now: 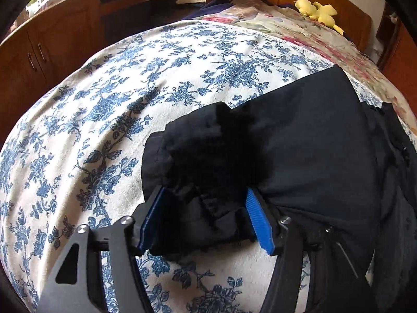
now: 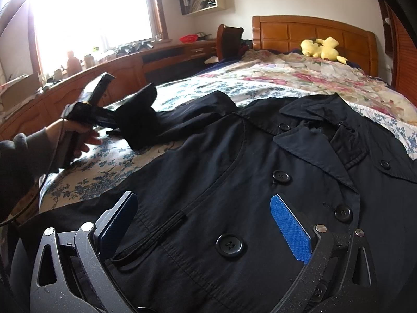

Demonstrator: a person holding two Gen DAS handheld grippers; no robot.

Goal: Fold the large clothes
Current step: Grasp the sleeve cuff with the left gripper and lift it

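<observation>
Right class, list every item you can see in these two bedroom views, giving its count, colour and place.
Coat: one, black, spread button-side up on the bed.
Coat sleeve: one, black, cuff between the left gripper's pads.
Bedsheet: one, white with blue flowers, under the coat.
Quilt: one, pink floral, towards the headboard.
Plush toy: one, yellow, by the headboard.
Headboard: one, brown wood.
Cabinets: brown wood, below the window.
Left gripper: blue pads, open.
Right gripper: blue pads, open over the coat.
Hand: one, holding the left gripper.

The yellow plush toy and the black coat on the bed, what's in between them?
Between the yellow plush toy and the black coat lies a rumpled pink-flowered quilt, then a strip of blue-flowered sheet. The right wrist view shows it best.
</observation>
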